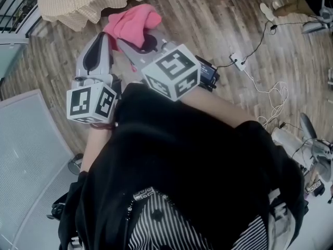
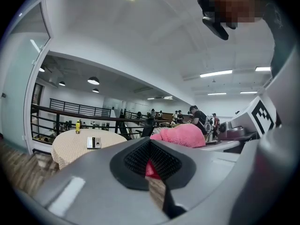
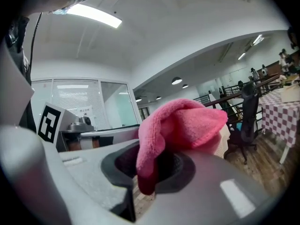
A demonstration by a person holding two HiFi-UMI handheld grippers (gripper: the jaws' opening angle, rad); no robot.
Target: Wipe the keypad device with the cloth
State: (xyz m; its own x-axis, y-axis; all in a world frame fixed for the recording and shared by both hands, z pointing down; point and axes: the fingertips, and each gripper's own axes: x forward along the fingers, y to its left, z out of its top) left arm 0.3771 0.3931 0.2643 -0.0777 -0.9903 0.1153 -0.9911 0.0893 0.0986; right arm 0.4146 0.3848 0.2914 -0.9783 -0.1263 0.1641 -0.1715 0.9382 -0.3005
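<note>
My right gripper (image 3: 150, 165) is shut on a pink cloth (image 3: 180, 123), which bunches up over its jaws. In the head view the cloth (image 1: 132, 21) hangs from the right gripper (image 1: 138, 41), held up in front of the person's chest. Beside it on the left, my left gripper (image 1: 98, 48) looks shut. Its pads (image 2: 161, 159) meet, with a red sliver showing low in the gap. The keypad device (image 2: 94, 143), small and white and black, lies on a round table (image 2: 70, 149) with a beige cover, well beyond both grippers.
A yellow bottle (image 2: 78, 125) stands on the round table (image 1: 86, 1). A power strip and cables (image 1: 238, 61) trail over the wooden floor. A black office chair (image 3: 246, 121) and a checked table (image 3: 281, 109) stand to the right. People stand far off.
</note>
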